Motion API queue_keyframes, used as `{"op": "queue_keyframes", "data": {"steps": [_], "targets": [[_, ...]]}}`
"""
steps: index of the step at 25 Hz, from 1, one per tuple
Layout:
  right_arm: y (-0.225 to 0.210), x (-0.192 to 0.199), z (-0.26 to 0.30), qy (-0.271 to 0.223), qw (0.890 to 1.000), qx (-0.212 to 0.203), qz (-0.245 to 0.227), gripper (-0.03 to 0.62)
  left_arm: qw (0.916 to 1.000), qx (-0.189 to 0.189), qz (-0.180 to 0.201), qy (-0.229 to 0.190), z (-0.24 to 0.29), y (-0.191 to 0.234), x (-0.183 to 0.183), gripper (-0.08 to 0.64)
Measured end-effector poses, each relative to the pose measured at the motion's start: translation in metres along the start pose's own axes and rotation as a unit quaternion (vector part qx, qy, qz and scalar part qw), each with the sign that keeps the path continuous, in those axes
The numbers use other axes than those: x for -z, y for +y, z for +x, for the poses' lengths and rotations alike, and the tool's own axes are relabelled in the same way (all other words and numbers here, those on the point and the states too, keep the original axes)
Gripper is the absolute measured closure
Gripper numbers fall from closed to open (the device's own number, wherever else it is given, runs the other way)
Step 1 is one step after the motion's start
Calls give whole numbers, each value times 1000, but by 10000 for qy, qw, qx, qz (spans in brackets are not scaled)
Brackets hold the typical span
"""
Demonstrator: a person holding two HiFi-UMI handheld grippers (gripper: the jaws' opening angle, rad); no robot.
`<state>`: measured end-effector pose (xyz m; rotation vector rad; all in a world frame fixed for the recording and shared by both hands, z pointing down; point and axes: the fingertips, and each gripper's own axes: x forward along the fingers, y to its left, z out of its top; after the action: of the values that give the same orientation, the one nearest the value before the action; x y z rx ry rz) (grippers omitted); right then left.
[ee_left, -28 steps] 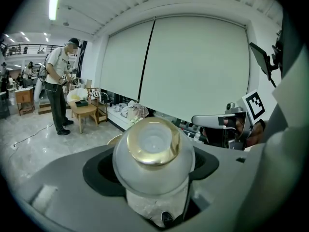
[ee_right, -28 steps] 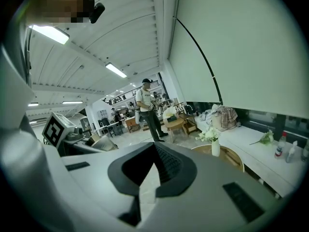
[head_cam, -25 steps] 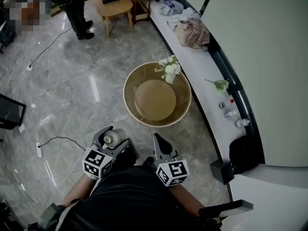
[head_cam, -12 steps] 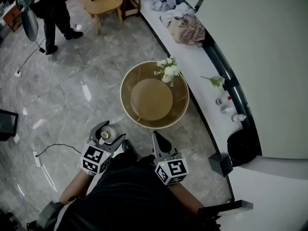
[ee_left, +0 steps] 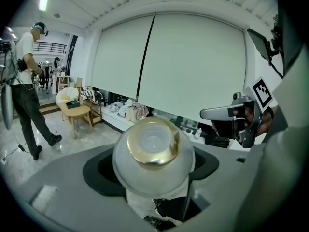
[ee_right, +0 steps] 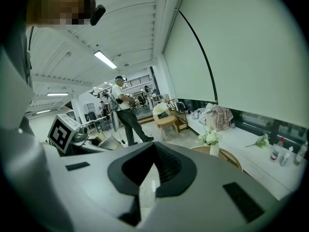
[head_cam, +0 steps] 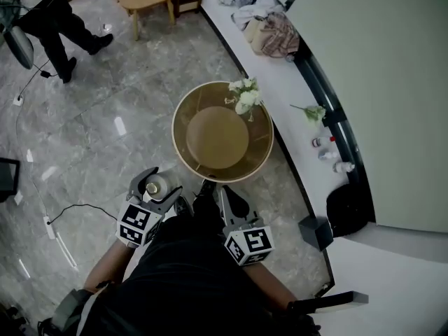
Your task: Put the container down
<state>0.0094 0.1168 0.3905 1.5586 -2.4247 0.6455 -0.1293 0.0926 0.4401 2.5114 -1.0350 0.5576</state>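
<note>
In the head view my left gripper [head_cam: 153,187] is held low in front of my body, shut on a frosted white container [head_cam: 155,185] with a gold collar. The left gripper view shows the container [ee_left: 153,154] upright between the jaws, its open mouth facing the camera. My right gripper [head_cam: 229,199] is beside it, a little to the right, shut with nothing in it. In the right gripper view that gripper [ee_right: 149,180] has its jaws pressed together. Just ahead of both grippers stands a round wooden table [head_cam: 179,143].
A vase of white flowers [head_cam: 245,99] stands on the table's far right edge. Along the right runs a white ledge [head_cam: 290,93] with clothes [head_cam: 275,33], small bottles [head_cam: 329,152] and a flower stem. A person [head_cam: 50,19] walks at upper left. A cable [head_cam: 73,208] lies on the floor.
The round table has drawn slightly nearer to the grippers. The person at upper left has stepped further left. Both grippers hold the same pose, with the container still held.
</note>
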Motion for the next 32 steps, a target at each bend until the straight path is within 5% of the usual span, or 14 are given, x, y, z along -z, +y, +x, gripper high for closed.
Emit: {"op": "queue_keyframes", "data": {"steps": [12,32], "targets": [[-29,-10,46,10,9991,-356,251,586,9994,-216,126,259,36,17,-10,219],[-152,-50,120,49,9964,-676,507,586,9950,-673,390,622,177,58,-53,219]]}}
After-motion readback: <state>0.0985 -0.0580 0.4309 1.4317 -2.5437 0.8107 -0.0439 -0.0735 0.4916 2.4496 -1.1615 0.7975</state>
